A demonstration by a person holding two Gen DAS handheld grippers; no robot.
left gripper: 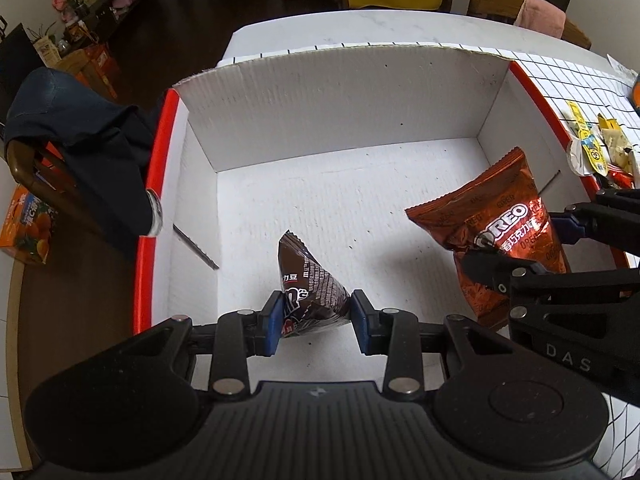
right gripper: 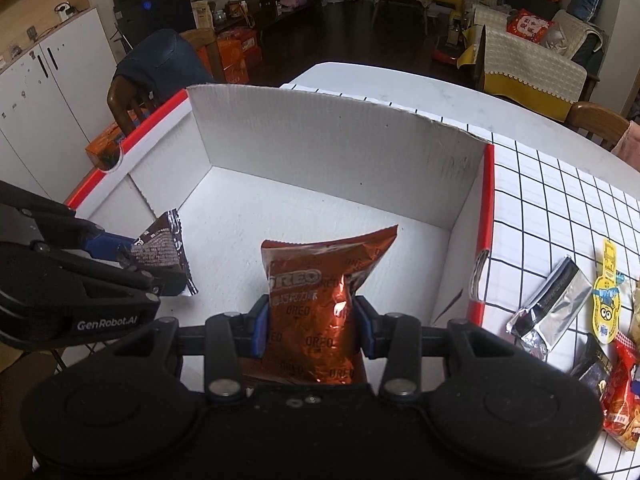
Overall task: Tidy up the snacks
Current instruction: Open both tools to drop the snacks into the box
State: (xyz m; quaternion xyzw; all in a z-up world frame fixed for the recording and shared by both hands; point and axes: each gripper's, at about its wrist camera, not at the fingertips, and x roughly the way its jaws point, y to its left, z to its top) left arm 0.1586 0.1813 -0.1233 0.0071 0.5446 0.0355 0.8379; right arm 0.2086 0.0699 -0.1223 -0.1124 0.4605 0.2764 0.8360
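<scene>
My left gripper (left gripper: 316, 322) is shut on a dark brown chocolate-bean packet (left gripper: 310, 280) and holds it inside the white cardboard box (left gripper: 340, 100), above its floor. My right gripper (right gripper: 310, 328) is shut on an orange Oreo bag (right gripper: 324, 280), also held inside the box (right gripper: 340, 148), to the right of the brown packet (right gripper: 164, 248). In the left wrist view the Oreo bag (left gripper: 492, 224) and right gripper (left gripper: 524, 244) show at the right. In the right wrist view the left gripper (right gripper: 132, 260) shows at the left.
The box has red rims (right gripper: 486, 216) and sits on a white table with a black-grid cloth (right gripper: 560, 208). Several loose snack packets (right gripper: 556, 304) lie on the cloth right of the box. A chair with a dark jacket (left gripper: 80, 120) stands at the left.
</scene>
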